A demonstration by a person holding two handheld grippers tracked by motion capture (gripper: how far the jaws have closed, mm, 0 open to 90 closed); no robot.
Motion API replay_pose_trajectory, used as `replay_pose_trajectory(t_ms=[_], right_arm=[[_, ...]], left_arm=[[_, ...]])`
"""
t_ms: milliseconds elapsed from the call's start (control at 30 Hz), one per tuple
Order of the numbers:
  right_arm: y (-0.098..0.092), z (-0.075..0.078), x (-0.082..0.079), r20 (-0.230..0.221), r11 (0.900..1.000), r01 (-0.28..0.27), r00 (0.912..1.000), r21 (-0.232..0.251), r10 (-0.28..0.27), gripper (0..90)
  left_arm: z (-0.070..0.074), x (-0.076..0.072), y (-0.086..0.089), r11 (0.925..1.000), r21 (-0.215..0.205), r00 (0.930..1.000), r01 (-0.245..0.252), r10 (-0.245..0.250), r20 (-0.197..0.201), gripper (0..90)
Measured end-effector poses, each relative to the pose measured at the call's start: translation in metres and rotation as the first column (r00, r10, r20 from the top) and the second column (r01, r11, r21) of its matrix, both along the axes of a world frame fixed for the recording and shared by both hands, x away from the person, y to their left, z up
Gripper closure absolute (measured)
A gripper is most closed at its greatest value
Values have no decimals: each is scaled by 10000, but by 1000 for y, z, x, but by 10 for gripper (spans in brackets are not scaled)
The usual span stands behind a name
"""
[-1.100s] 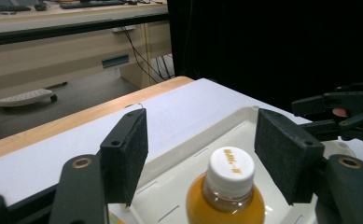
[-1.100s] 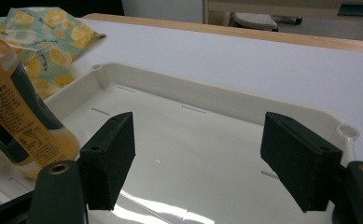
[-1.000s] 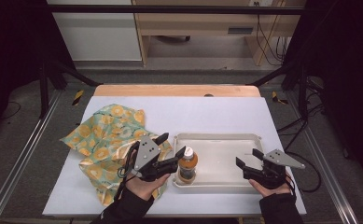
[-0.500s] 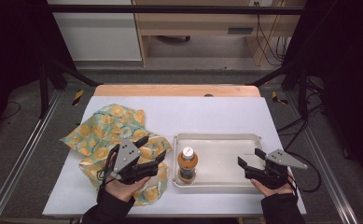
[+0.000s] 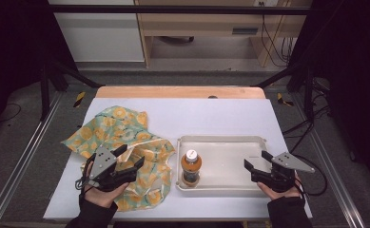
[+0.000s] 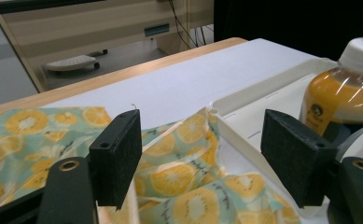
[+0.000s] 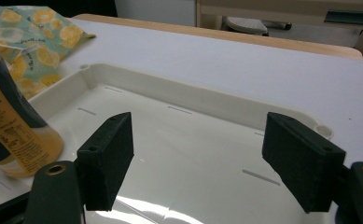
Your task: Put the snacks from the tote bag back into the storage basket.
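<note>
count: one bottle [image 5: 191,167], one tray [image 5: 230,142], one cloth [image 5: 121,137] | bottle: orange drink, white cap, upright at the tray's left end, label too small to read | cloth: teal with orange slices, left of tray | my left gripper [image 5: 128,159] over cloth, jaws spread, empty | my right gripper [image 5: 256,160] over tray's right end, jaws wide, empty

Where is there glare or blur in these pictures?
Right gripper view: bright glare streaks on the glossy white plastic tray floor near the jaws. Left gripper view: the orange juice bottle looks soft. High view: evenly lit white table, dark surroundings.
</note>
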State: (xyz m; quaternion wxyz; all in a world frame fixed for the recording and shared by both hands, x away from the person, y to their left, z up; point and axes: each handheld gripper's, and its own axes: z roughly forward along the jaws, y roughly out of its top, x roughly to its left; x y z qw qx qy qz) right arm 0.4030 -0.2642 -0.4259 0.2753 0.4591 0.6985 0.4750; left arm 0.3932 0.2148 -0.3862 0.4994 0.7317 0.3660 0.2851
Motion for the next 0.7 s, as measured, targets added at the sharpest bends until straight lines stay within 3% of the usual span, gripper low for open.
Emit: replay_pose_trajectory(t_ms=[467,700], right_arm=[[-5,-5,3,-170,9999,94,9998,-133,-97,188],[-5,-6,3,-229,9998,115,9997,-173,-118,180]], left_arm=[[-26,1,47,9966,104,9954,-818,822,-487,281],[-31,0,63,9942,127,9922,-1065,1071,-632,281]])
